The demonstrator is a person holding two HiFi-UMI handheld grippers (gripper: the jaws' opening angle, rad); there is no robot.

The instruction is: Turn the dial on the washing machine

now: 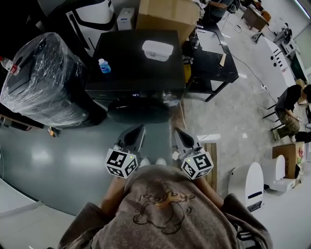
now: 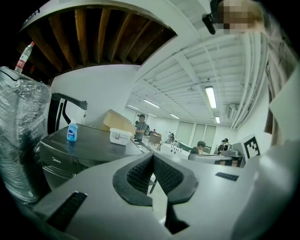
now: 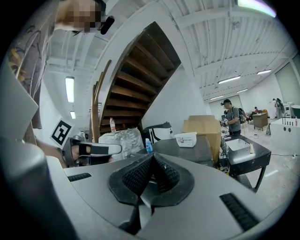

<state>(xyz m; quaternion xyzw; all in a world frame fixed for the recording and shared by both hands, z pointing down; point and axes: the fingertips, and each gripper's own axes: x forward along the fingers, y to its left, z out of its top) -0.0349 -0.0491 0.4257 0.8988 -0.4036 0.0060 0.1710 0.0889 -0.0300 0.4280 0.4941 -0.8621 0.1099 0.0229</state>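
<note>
At left, a bulky load wrapped in clear plastic (image 1: 41,80), with a red-capped bottle (image 1: 6,64) at its far edge. Further in, a small blue bottle (image 1: 104,65) and a white lidded tub (image 1: 157,50), well apart. Behind those, a cardboard box (image 1: 167,14). To the right, a black table (image 1: 216,65); beyond it, a seated person in black (image 1: 290,102). Overhead, the underside of a wooden staircase (image 3: 136,79).

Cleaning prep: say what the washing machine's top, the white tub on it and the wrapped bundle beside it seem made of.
Washing machine top: dark, smooth, metal or plastic, faint sheen. White tub: probably matte plastic, moulded rim. Wrapped bundle: clear plastic film, crinkled, glinting.
</note>
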